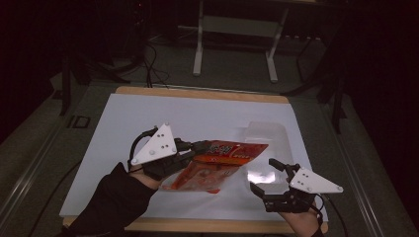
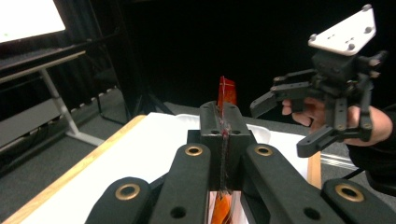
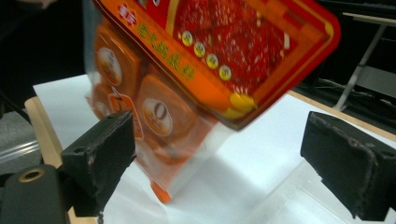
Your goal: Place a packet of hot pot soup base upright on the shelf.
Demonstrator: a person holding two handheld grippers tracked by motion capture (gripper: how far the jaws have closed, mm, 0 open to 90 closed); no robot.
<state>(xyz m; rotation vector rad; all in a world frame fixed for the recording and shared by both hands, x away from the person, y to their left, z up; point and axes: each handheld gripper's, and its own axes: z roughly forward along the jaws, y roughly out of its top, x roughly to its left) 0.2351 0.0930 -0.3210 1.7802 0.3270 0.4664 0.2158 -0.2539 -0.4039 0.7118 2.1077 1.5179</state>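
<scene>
One white table [image 1: 148, 118] carries the work. Above its near middle hangs the orange snack bag [image 1: 217, 165], long axis left to right, far-right end raised. It seems light, soft and slippery; the flat edge is best to pinch. The left gripper [image 1: 200, 146] is clamped on its edge; the right gripper [image 1: 263, 175] waits wide open, empty.

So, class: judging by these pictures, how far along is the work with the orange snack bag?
Done: the left gripper is shut on the orange snack bag and holds it lifted above the white table sheet. In hand: the right gripper is open beside the bag, its jaws wide apart and not touching it. Left: probably a second grip, then perhaps placing it in the clear tray.
</scene>
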